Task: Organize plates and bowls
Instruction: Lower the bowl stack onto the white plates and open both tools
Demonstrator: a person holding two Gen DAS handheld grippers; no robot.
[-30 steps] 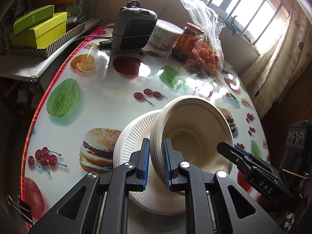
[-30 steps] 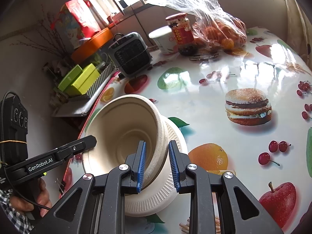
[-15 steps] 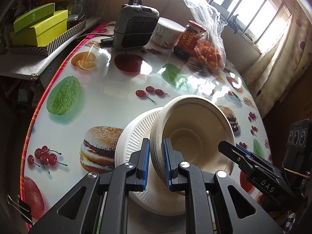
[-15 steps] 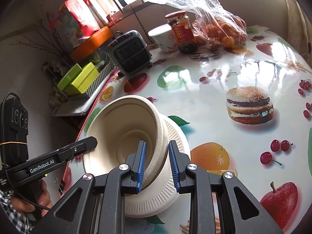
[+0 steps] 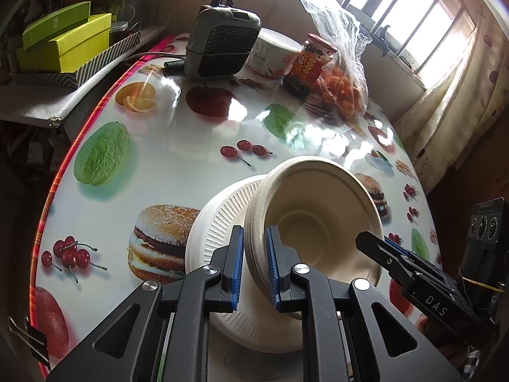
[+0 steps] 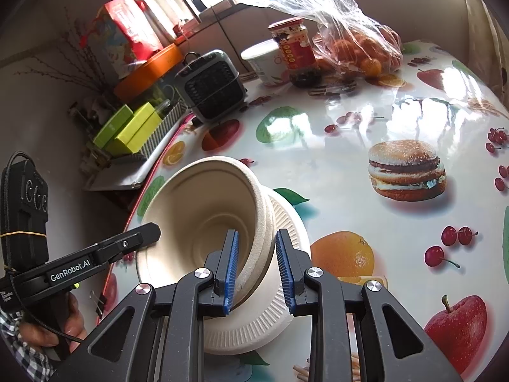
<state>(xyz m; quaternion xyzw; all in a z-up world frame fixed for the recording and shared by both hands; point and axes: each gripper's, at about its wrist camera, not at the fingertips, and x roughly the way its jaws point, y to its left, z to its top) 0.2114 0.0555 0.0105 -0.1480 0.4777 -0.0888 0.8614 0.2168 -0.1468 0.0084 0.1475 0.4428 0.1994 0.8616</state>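
A stack of nested beige paper bowls (image 5: 318, 222) (image 6: 197, 216) is held tilted above a stack of white ribbed paper plates (image 5: 219, 222) (image 6: 270, 318) on the fruit-print table. My left gripper (image 5: 255, 265) is shut on the stack's rim on one side, blue pads pressing inside and outside the wall. From the opposite side my right gripper (image 6: 257, 267) is shut on the rim. Each gripper shows in the other's view: the right gripper (image 5: 369, 243) at the bowls' right edge, the left gripper (image 6: 149, 232) at their left edge, with a hand on its handle.
At the table's far side stand a grey fan heater (image 5: 222, 47), a white tub (image 5: 273, 54), a red-lidded jar (image 5: 310, 60) and a plastic bag of oranges (image 5: 343, 95). Green boxes (image 5: 63, 44) lie on a shelf beyond the table's pink left edge (image 5: 92, 124).
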